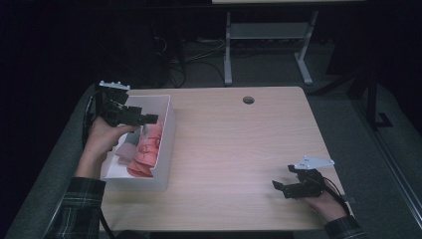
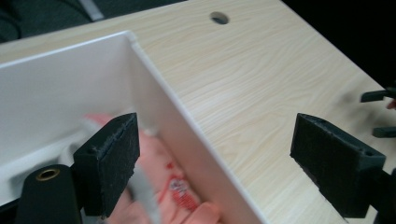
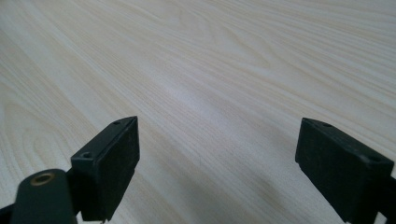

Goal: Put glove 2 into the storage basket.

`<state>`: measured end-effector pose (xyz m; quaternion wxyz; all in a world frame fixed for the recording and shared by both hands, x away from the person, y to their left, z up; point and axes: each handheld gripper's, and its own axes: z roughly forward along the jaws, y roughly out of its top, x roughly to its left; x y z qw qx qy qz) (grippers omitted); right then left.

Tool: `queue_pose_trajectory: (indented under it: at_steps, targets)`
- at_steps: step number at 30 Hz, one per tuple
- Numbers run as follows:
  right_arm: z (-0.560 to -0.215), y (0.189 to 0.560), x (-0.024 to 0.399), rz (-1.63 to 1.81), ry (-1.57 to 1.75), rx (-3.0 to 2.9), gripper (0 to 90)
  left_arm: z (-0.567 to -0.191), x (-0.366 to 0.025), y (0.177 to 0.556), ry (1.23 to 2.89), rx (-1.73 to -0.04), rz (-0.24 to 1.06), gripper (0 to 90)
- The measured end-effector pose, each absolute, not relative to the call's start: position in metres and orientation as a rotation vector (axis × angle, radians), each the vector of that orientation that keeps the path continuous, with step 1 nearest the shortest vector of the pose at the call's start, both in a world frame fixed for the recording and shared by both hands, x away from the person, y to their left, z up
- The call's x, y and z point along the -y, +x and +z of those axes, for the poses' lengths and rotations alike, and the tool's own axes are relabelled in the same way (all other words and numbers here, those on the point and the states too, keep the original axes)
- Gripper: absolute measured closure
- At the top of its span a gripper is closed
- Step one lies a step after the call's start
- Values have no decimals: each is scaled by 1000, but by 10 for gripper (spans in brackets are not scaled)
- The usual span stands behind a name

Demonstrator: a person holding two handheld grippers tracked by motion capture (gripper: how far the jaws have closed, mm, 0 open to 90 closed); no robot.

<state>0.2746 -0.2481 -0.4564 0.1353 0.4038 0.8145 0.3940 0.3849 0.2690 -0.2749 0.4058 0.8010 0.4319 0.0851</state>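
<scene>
Claws both released: left claw (image 1: 149,118) above white box (image 1: 166,142) of pink cloth (image 1: 149,144), right claw (image 1: 278,186) over bare table (image 1: 239,144).

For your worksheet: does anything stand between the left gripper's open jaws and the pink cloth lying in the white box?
Nothing visible does. The left gripper hangs open over the white box, above the pink cloth. The box has no lid. Its near wall runs between the jaws, beside the cloth, not over it.
</scene>
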Motion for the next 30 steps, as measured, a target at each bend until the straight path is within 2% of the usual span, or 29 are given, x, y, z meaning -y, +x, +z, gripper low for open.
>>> queue_pose_trajectory:
  at_steps: [13, 25, 30]
  targets:
    - [-457, 274, 248, 1144, 1166, -2359, 134, -278, -201, 372, 2126, -912, 190, 151]
    - [-458, 274, 247, 1134, 1148, -2370, 135, -311, -135, 353, 2240, -772, 161, 153]
    - [-459, 274, 246, 1127, 1141, -2370, 135, -322, -120, 347, 2273, -738, 162, 153]
